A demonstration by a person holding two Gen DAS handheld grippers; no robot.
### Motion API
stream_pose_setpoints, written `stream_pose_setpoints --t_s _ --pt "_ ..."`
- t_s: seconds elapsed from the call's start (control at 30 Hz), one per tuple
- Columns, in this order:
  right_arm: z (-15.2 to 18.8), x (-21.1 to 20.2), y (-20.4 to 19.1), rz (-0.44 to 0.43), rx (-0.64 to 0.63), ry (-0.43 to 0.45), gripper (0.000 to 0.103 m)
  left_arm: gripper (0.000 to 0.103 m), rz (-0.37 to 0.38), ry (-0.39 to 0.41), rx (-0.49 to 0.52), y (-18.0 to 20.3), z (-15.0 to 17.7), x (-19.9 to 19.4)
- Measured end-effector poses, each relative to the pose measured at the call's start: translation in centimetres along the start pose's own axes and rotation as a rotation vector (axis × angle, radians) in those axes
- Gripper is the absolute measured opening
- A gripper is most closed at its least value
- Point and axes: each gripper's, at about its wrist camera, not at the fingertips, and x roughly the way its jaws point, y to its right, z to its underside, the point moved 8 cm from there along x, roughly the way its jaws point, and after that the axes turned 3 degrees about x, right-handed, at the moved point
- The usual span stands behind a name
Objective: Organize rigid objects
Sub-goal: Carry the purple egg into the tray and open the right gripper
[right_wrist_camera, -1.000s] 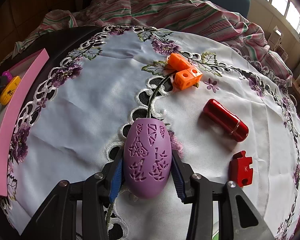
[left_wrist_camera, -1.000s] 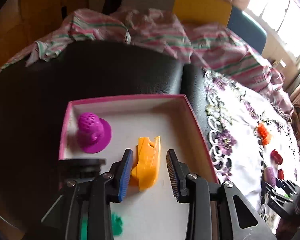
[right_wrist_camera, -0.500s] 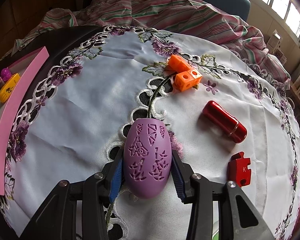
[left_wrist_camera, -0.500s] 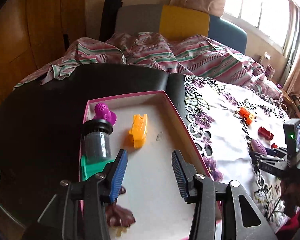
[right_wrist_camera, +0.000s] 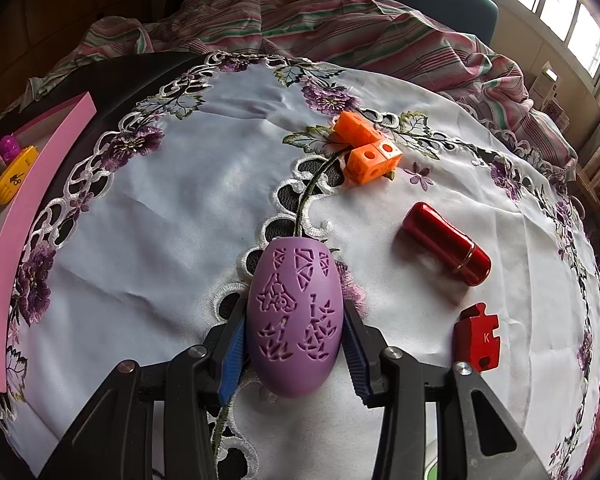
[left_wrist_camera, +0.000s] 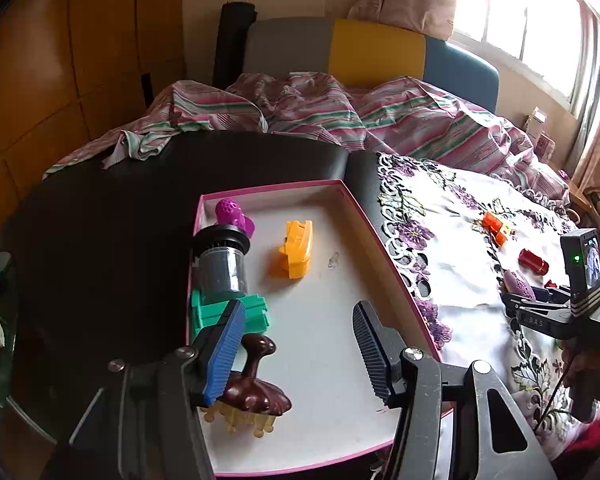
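Note:
My left gripper is open and empty, raised over the near part of the pink-rimmed white tray. In the tray lie an orange piece, a magenta perforated cap, a dark jar, a green block and a brown massager. My right gripper is shut on a purple egg-shaped carved object on the embroidered cloth. It also shows in the left wrist view.
On the white floral cloth lie orange cubes, a red cylinder and a red puzzle piece. The tray's pink wall is at the left. A striped blanket lies behind the black table.
My left gripper has pulled back and up from the orange piece, which stays in the tray. The right gripper has held still on the purple object.

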Motion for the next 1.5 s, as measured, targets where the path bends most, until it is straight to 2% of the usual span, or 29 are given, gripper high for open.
stream_pose_setpoints --t_s 0.57,0.63,0.77,0.83,1.1,1.27,1.4,1.5 --pt "0.2 -0.1 0.0 0.016 0.012 0.013 0.044 0.061 -0.014 0.019 -0.016 -1.5 0.7 -1.3" --pt "0.2 -0.1 0.0 0.015 0.021 0.007 0.044 0.065 -0.030 0.035 -0.016 -1.8 0.5 -1.7" --pt "0.0 -0.2 0.2 0.022 0.046 -0.017 0.044 0.065 -0.044 0.043 -0.015 -2.4 0.4 -2.0" --pt "-0.3 -0.4 -0.2 -0.008 0.067 -0.030 0.044 0.065 -0.050 0.039 -0.017 -2.8 0.5 -1.9" --pt "-2.2 -4.7 -6.8 -0.147 0.002 0.059 0.044 0.065 -0.066 0.027 -0.041 -4.0 1.1 -1.8" --pt "-3.8 -8.2 -13.0 -0.281 -0.056 0.115 0.044 0.065 -0.077 0.025 -0.056 -4.7 1.3 -1.6" --pt "-4.4 -9.6 -18.6 -0.375 -0.113 0.113 0.044 0.065 -0.082 0.023 -0.068 -5.2 1.4 -1.6" --pt "-4.3 -9.2 -22.2 -0.430 -0.157 0.076 0.044 0.065 -0.084 0.030 -0.084 -5.7 1.4 -1.9"
